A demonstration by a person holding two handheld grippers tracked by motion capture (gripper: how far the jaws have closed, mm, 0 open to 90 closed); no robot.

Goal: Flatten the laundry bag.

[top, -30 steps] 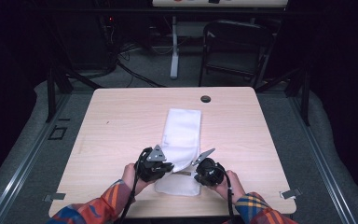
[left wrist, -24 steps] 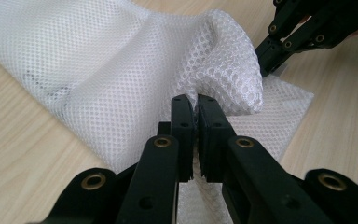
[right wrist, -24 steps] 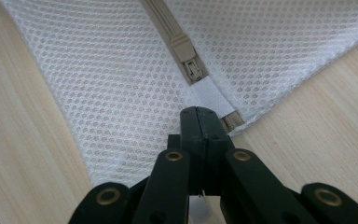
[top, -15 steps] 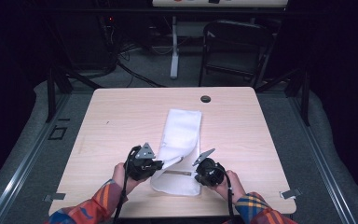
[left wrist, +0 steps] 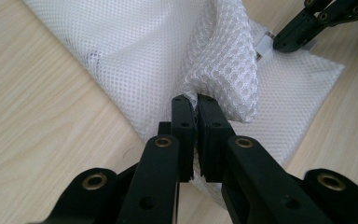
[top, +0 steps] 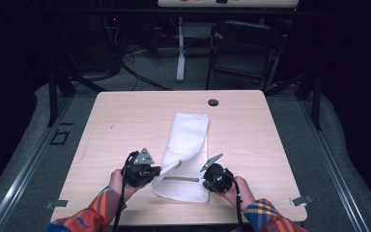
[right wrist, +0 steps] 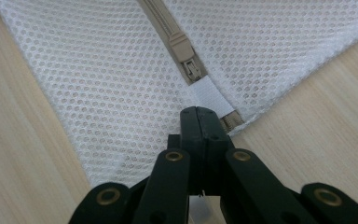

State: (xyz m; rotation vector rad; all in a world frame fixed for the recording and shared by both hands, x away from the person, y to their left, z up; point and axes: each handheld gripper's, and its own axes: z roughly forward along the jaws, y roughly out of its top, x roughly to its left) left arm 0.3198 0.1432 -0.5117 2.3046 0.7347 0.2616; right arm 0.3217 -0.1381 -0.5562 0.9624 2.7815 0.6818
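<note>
While both tools clench it, white mesh bag (top: 186, 145) lies bunched w/ tan zipper (right wrist: 179, 46).

White open-weave mesh cloth bag (left wrist: 135, 51), beige plastic zipper (right wrist: 179, 44), on pale matt wood-grain table (top: 125, 116); matt black plastic jaws.

Pale wooden worktop (top: 125, 125) with a small dark round hole (top: 213, 102) near the far edge. Beyond, black folding chair (top: 244, 53), white post (top: 180, 48), cables (top: 135, 72) on grey floor (top: 348, 159).
</note>
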